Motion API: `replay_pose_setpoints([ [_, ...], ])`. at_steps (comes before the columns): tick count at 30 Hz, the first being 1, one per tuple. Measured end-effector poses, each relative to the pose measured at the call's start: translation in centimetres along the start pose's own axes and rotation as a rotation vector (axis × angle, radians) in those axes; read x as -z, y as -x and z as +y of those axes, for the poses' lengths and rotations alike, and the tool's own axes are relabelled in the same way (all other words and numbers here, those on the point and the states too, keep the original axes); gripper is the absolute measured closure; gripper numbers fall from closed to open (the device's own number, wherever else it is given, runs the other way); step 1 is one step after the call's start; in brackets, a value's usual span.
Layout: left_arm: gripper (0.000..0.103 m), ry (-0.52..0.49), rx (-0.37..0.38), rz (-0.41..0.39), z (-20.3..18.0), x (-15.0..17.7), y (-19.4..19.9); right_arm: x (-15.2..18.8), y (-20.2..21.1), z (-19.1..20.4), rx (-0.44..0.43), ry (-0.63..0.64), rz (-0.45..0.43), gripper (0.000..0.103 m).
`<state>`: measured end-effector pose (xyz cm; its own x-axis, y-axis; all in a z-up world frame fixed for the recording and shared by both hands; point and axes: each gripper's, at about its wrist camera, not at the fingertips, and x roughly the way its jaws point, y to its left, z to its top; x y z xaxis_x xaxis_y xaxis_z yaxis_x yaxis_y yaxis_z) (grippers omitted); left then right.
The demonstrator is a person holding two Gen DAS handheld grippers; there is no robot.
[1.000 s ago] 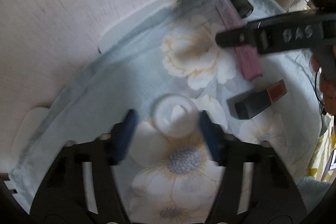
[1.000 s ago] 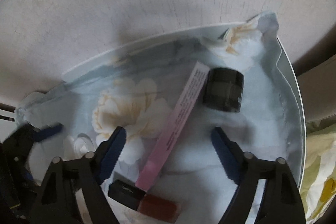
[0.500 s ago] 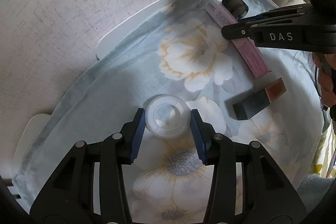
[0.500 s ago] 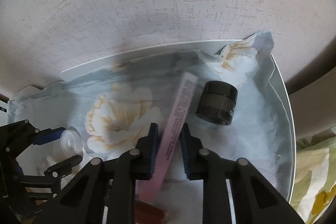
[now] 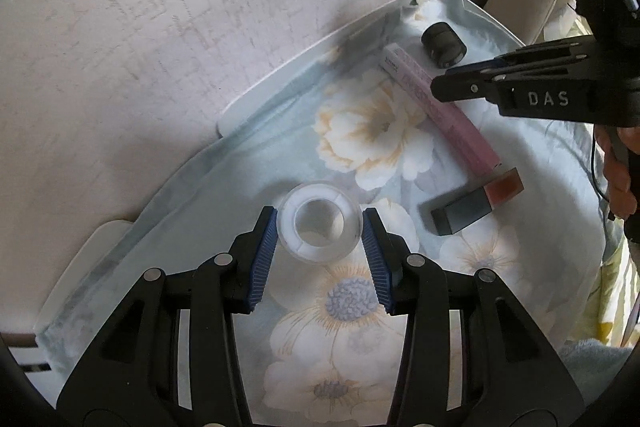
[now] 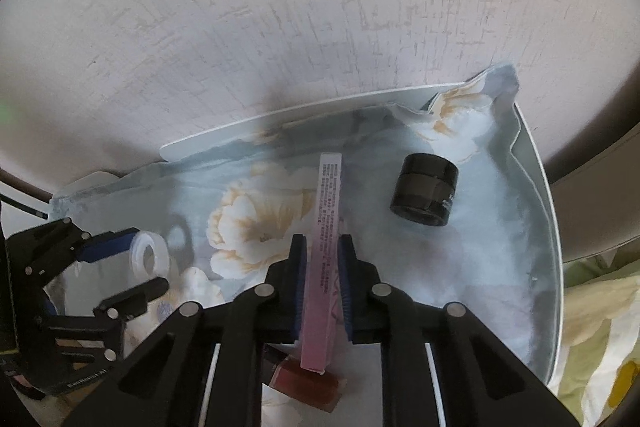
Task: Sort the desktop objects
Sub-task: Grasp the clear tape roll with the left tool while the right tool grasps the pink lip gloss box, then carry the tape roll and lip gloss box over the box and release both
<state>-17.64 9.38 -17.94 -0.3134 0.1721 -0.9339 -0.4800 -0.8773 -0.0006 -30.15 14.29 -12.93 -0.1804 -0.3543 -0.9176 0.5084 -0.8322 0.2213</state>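
My left gripper [image 5: 319, 227] is shut on a clear round jar [image 5: 320, 223] and holds it off the floral cloth [image 5: 360, 327]. The jar also shows in the right wrist view [image 6: 150, 259], tilted between the left gripper's fingers [image 6: 108, 247]. My right gripper [image 6: 322, 251] is shut on a long pink box [image 6: 326, 247], which also shows in the left wrist view [image 5: 440, 111]. A black jar [image 6: 424, 189] lies on its side right of the pink box. A black and red lipstick [image 5: 476, 201] lies on the cloth, under the pink box's near end [image 6: 308, 383].
The cloth covers a white table [image 6: 280, 119] against a textured pale wall [image 6: 320, 7]. A yellow floral bedspread [image 6: 600, 327] lies to the right. My right gripper's body [image 5: 540, 95] reaches over the cloth from the right in the left wrist view.
Both grippers closed, the left on the clear jar and the right on the pink box. The jar now tilts, its open mouth toward the left camera. The pink box has swung in line with the right fingers.
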Motion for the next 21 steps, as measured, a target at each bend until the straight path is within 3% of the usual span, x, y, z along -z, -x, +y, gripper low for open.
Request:
replay_pose_setpoints([
  [4, 0.063, 0.007, 0.008, 0.002, 0.3, 0.3, 0.3, -1.6, -2.0, -0.7, 0.014, 0.017, 0.025, 0.088],
  [7, 0.063, 0.010, 0.011, 0.008, 0.5, 0.9, 0.1, -1.5, -3.1, -0.3, 0.049, 0.048, 0.060, 0.080],
  [12, 0.063, 0.019, 0.013, 0.013, -1.1, -1.0, -1.6, -1.7, -3.8, -0.4, 0.030, 0.057, 0.102, 0.077],
  [16, 0.063, 0.012, 0.007, 0.008, -1.0, -1.4, -1.0, -2.5, -4.3, -0.9, 0.047, 0.072, 0.189, 0.090],
  [21, 0.063, 0.024, 0.004, -0.020, -0.3, -1.6, 1.1, -3.0, -3.7, -1.1, 0.073, 0.106, 0.217, 0.091],
])
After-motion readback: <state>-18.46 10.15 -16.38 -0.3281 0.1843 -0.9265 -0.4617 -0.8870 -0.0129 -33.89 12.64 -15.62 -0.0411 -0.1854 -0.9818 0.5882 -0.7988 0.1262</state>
